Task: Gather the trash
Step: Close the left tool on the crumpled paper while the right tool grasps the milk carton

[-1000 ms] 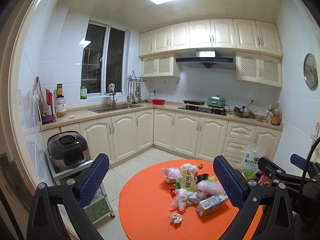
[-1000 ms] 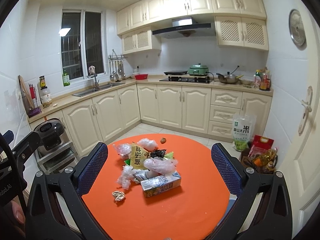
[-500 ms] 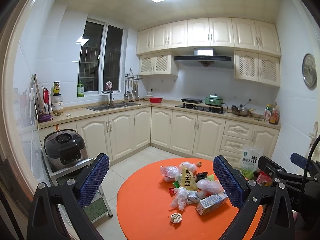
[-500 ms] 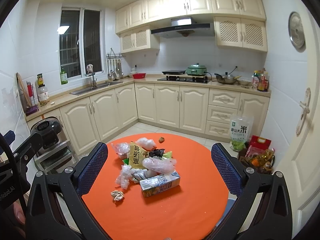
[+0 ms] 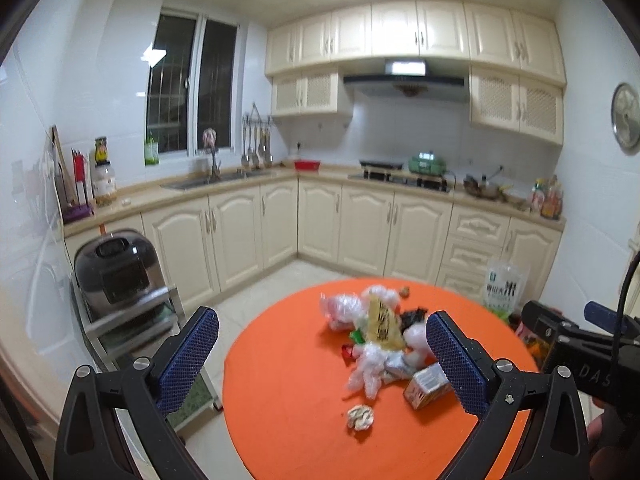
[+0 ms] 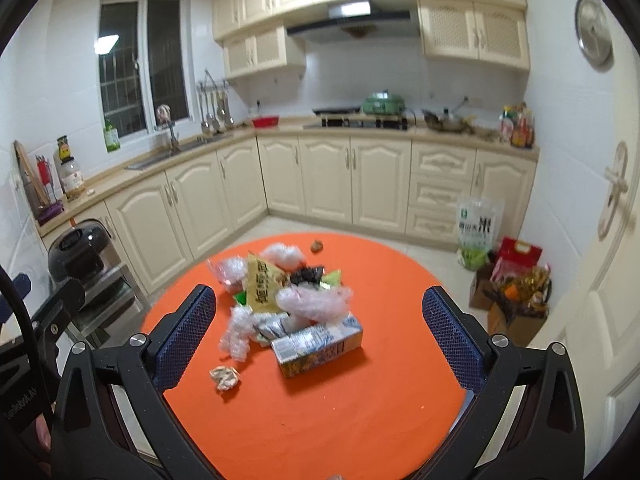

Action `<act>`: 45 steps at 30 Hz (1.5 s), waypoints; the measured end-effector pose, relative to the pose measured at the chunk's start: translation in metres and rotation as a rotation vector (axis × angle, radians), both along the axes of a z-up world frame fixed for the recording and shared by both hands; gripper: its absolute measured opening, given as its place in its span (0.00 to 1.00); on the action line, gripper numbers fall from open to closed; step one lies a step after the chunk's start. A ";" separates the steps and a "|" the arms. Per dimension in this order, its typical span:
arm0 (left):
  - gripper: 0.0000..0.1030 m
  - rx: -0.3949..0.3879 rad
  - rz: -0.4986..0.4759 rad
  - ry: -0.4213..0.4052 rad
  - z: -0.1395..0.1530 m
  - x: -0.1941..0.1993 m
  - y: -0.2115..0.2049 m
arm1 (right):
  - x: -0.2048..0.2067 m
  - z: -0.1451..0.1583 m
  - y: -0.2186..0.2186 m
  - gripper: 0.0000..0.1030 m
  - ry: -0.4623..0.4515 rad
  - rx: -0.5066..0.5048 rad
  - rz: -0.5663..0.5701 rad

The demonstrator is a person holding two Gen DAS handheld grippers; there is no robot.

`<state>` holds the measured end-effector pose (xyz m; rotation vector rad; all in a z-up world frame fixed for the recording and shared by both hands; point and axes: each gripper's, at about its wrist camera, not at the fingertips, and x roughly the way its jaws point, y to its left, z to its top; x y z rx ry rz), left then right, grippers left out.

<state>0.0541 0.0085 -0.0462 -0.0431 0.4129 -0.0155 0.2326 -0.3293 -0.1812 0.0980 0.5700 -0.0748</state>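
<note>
On the round orange worktop: trash pile mid-far, yellow snack bag with large dark characters, unreadable. Printed carton at pile's near right, text blurred; crumpled paper wad near left, apart from pile. Rice sack on floor far right, green logo, big character. Left tool and right tool both open, empty, above worktop. Versus 0.5 s ago: both views closer to the pile, more motion blur.

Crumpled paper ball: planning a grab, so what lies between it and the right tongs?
Only bare orange table between paper ball and open right tongs, per the right wrist view.
</note>
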 end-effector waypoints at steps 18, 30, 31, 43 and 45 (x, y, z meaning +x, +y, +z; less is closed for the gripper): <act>0.99 0.044 -0.063 0.378 -0.118 0.131 -0.018 | 0.080 -0.117 -0.022 1.00 0.320 0.127 -0.021; 0.85 0.018 -0.119 0.504 -0.161 0.178 -0.012 | 0.120 -0.156 -0.019 1.00 0.438 0.245 -0.039; 0.83 0.019 -0.121 0.506 -0.164 0.181 -0.016 | 0.124 -0.161 -0.018 0.98 0.454 0.263 -0.047; 0.54 0.043 -0.128 0.476 -0.169 0.174 -0.018 | 0.127 -0.167 -0.014 0.85 0.456 0.310 -0.035; 0.51 0.035 -0.122 0.474 -0.169 0.172 -0.016 | 0.123 -0.164 -0.017 0.84 0.460 0.304 -0.043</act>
